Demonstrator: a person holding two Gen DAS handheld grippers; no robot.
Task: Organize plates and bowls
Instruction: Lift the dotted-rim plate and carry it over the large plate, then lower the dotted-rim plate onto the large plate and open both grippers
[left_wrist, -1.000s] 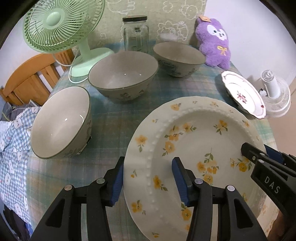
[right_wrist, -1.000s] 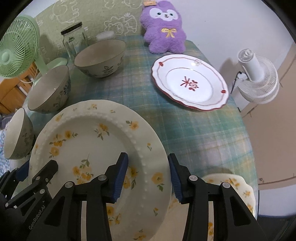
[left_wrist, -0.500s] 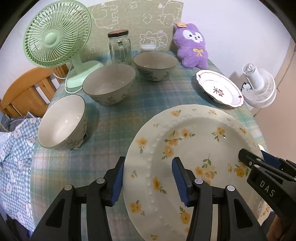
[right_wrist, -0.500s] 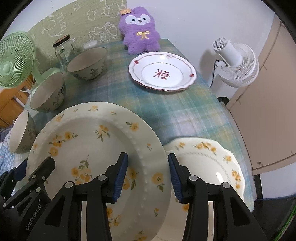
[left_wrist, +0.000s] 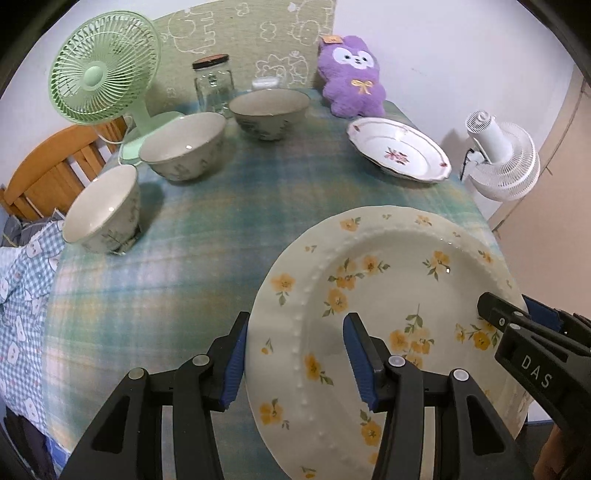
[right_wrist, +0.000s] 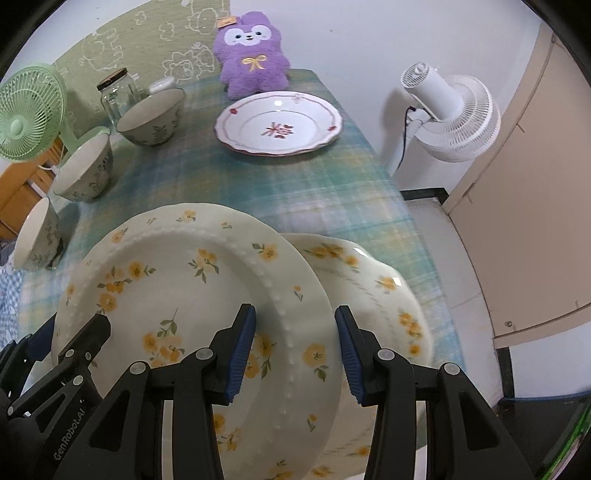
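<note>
Both grippers hold a large cream plate with yellow flowers (left_wrist: 388, 295), lifted above the plaid table. My left gripper (left_wrist: 295, 354) is shut on its left rim; my right gripper (right_wrist: 295, 347) is shut on its right rim (right_wrist: 288, 314). A second yellow-flower plate (right_wrist: 380, 295) lies on the table, partly under the held plate. A white plate with a red rim (right_wrist: 279, 125) lies at the back right. Three grey-green bowls (left_wrist: 181, 146) (left_wrist: 269, 110) (left_wrist: 101, 208) stand along the left and back.
A green desk fan (left_wrist: 99, 70), a glass jar (left_wrist: 214, 85) and a purple plush toy (left_wrist: 351, 81) stand at the table's back. A white floor fan (right_wrist: 447, 110) stands off the right edge. A wooden chair (left_wrist: 48, 170) is at the left.
Both grippers have lifted the flowered plate and drawn it back towards the table's near right. The second yellow-flower plate has come into view beneath it.
</note>
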